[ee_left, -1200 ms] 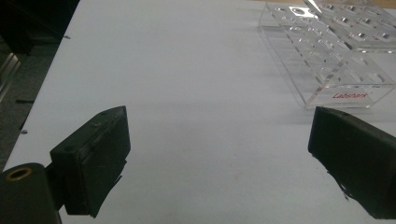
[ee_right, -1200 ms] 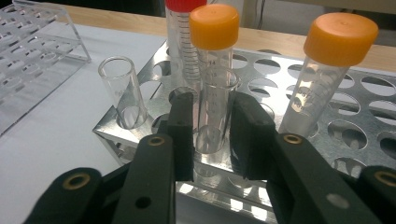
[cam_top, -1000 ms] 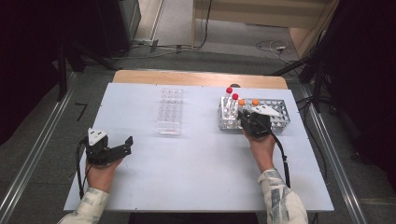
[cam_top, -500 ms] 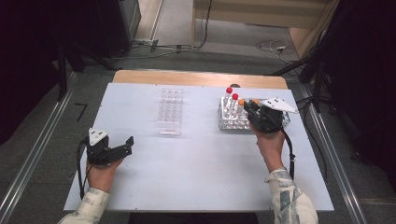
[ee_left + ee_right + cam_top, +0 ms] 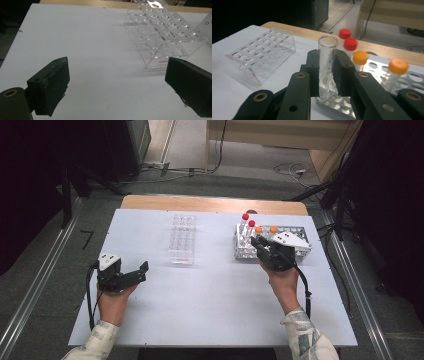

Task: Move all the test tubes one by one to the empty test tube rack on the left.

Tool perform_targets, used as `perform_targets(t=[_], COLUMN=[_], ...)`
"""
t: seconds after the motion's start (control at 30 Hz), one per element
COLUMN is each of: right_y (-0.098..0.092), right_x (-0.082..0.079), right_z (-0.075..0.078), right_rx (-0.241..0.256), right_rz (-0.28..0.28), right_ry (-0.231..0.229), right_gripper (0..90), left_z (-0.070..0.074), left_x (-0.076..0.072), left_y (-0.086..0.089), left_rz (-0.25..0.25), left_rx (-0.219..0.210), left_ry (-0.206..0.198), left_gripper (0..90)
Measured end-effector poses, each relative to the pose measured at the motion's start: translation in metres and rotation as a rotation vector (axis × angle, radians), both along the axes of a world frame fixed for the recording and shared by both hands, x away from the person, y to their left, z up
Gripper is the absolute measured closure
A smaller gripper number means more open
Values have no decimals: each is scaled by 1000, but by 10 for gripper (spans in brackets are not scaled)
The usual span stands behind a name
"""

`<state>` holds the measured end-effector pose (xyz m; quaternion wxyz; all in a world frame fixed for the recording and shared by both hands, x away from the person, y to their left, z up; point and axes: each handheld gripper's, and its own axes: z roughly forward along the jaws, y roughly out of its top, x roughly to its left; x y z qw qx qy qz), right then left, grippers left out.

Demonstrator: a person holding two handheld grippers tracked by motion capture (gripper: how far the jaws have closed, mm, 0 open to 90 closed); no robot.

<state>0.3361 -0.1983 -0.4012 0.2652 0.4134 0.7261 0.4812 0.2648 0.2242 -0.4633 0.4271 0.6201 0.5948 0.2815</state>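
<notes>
Right gripper (image 5: 327, 67) view shows what the high view can't: jaws clamped on a clear uncapped tube (image 5: 326, 65), upright, its base at the metal rack (image 5: 412, 80). Red- and orange-capped tubes stand in that rack just behind. High view has the right gripper (image 5: 266, 251) at the rack's near left corner. Left gripper (image 5: 135, 274) rests near the table's left edge w/ jaws wide, nothing btwn them; clear plastic rack (image 5: 163, 35) ahead of it. White tabletop (image 5: 210, 290), wooden strip at far edge; grey floor, cables beyond.
</notes>
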Motion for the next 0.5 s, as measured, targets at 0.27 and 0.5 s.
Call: perform_targets(t=[0.27,0.5], right_y=[25,57], right_x=[-2,4], right_z=[-10,-26], right_rx=[-6,-18], right_rz=[63,111], right_ry=[18,47], right_gripper=[733,733], left_z=[7,21], left_x=[14,31], left_y=[-23,-53], left_rz=[-69,-116], left_rx=[26,39], left_ry=[3,-33], left_gripper=[71,105])
